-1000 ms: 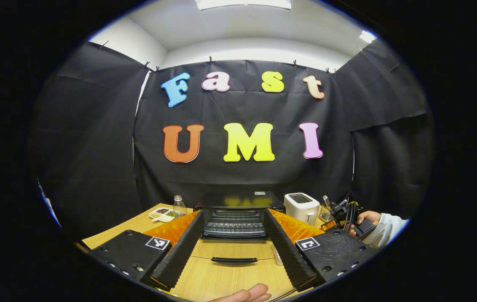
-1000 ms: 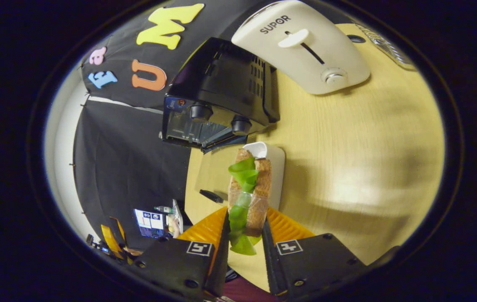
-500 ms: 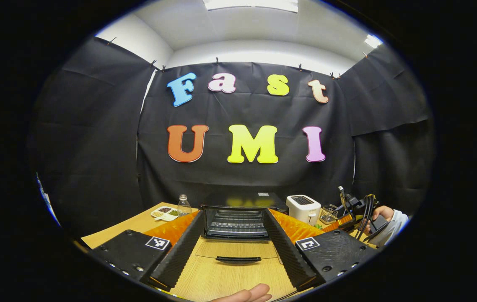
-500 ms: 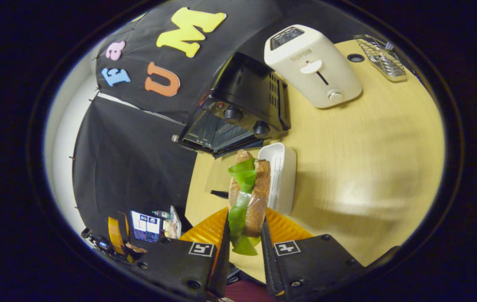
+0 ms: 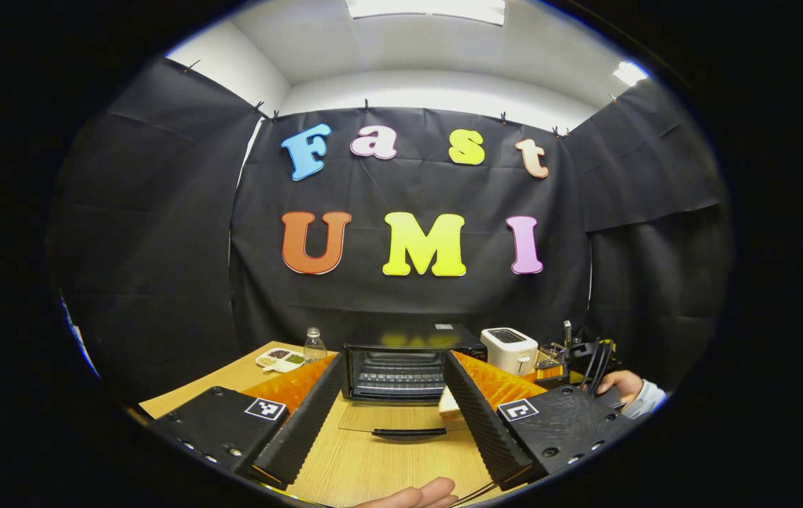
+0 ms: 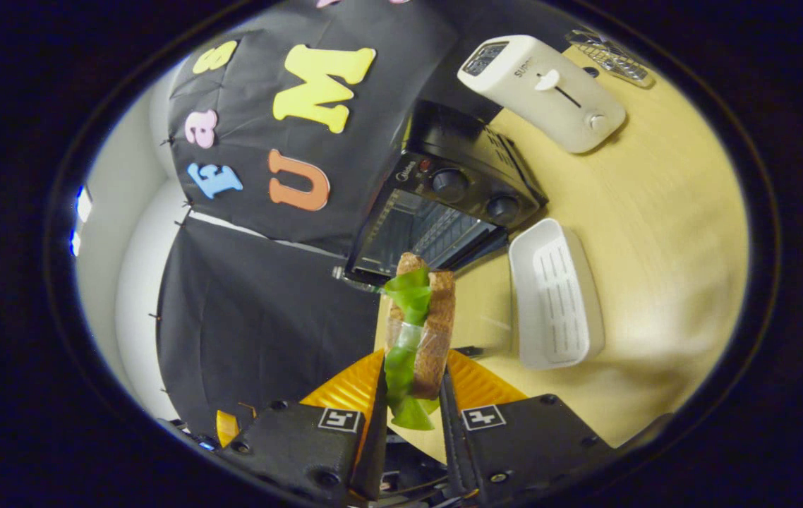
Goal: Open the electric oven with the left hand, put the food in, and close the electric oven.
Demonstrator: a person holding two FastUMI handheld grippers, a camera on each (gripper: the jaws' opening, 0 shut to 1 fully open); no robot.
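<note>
- While the left gripper [image 5: 391,416] hangs low over the wooden table [image 5: 363,473], its two fingers stand spread wide apart with nothing between them but tabletop.
- Straight ahead in the left gripper view sits the electric oven [image 5: 401,360], door [image 5: 401,418] dropped flat toward the camera, dark handle [image 5: 408,433] at the near edge, wire rack visible inside the open cavity.
- To the oven's right stands a white toaster [image 5: 509,349]; a wire basket [image 5: 548,358] is just beyond it.
- To the oven's left, a clear bottle [image 5: 314,346] and a divided snack dish [image 5: 279,360] sit near the back of the table.
- At the far right edge, a hand [image 5: 617,384] with a pale sleeve holds the other gripper.
- A fingertip [image 5: 419,494] pokes in at the very bottom.
- Over to the right gripper view: the right gripper [image 6: 410,413] is clamped on the sandwich [image 6: 421,331], both fingers pressing its bread sides, green lettuce sticking out along the edge.
- The sandwich is held up off the table, in line with the open electric oven [image 6: 444,204] beyond it.
- A white slotted tray [image 6: 553,293] lies on the table [image 6: 655,233] just beside the oven, empty.
- The toaster [image 6: 539,88] stands further back, beside the oven's far side.
</note>
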